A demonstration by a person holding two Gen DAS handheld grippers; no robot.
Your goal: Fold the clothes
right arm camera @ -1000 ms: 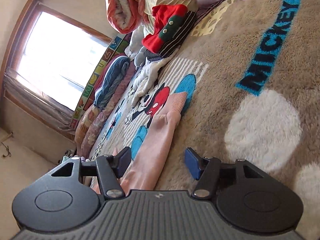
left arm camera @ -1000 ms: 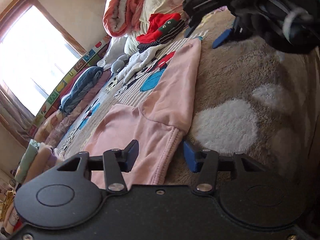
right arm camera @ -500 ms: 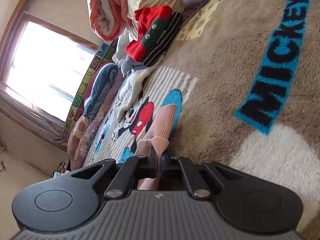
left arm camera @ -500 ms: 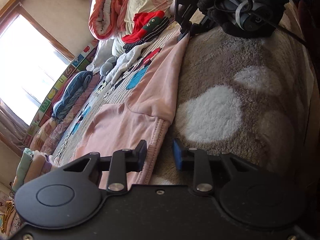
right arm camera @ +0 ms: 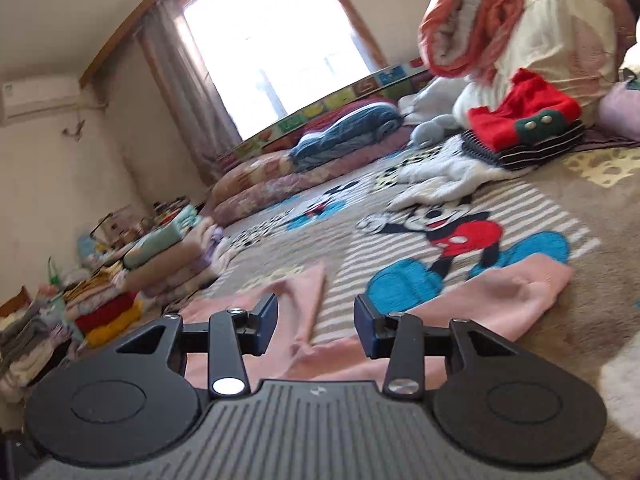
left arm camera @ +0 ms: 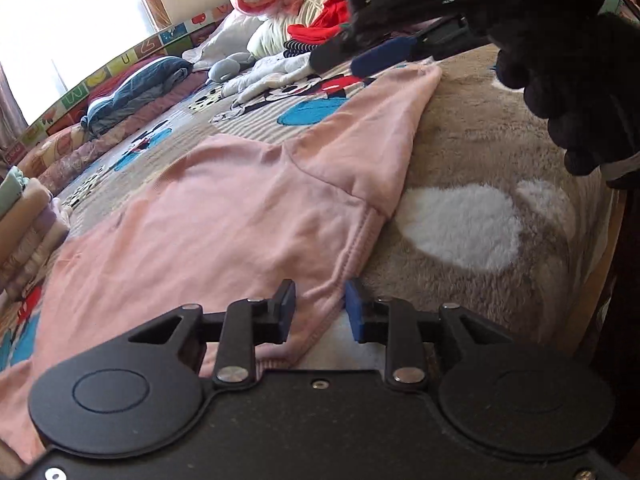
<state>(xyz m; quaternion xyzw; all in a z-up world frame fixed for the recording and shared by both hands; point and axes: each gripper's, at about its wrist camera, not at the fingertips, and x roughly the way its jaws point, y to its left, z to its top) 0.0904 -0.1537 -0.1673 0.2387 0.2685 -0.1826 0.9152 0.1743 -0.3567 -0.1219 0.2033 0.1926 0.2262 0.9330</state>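
A pink shirt (left arm camera: 224, 216) lies spread flat on the fuzzy blanket (left arm camera: 480, 168) that covers the bed, close to the blanket's near edge. One sleeve is folded over along that edge.

The left gripper (left arm camera: 318, 312) sits low at the shirt's hem. Its fingers are a little apart, and the hem's corner lies between them, but the pads do not seem to press on it.

The right gripper (right arm camera: 316, 326) hangs above the shirt with nothing between its fingers, which are opening. A black-gloved hand (left arm camera: 568, 60) holds it.

A stack of folded clothes (right arm camera: 160, 256) sits at the blanket's far side.
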